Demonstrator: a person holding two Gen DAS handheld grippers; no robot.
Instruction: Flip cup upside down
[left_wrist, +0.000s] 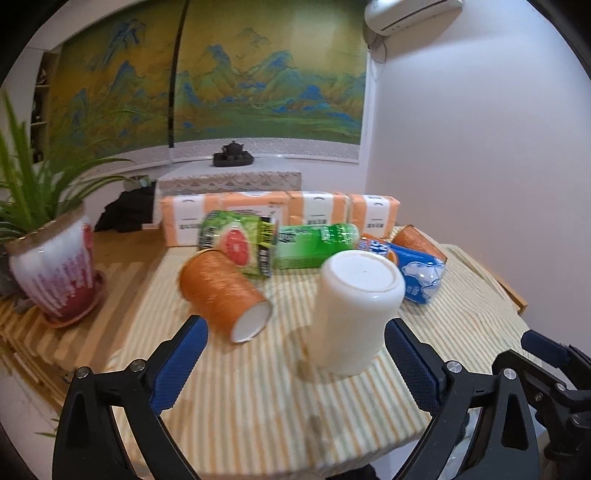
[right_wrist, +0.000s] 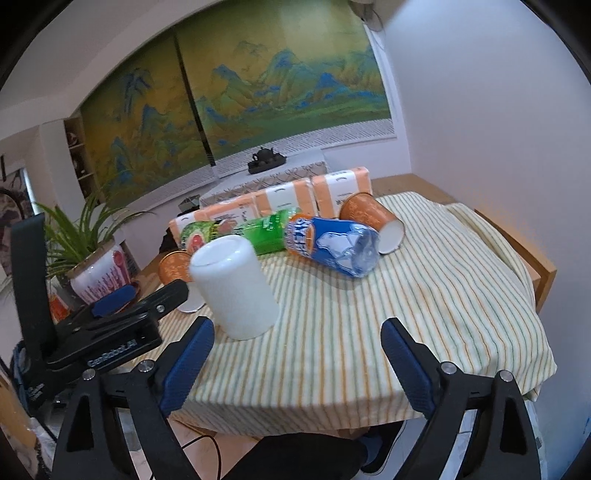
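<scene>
A white cup stands upside down on the striped cloth, base up, a little tilted. It also shows in the right wrist view. My left gripper is open and empty, its blue pads apart on either side of the cup, just in front of it and not touching. My right gripper is open and empty, to the right of the cup near the table's front edge. The left gripper shows from the side in the right wrist view.
An orange paper cup lies on its side left of the white cup; another lies at the back right. A grapefruit can, green bottle and blue bottle lie behind. Tissue packs and a potted plant stand around.
</scene>
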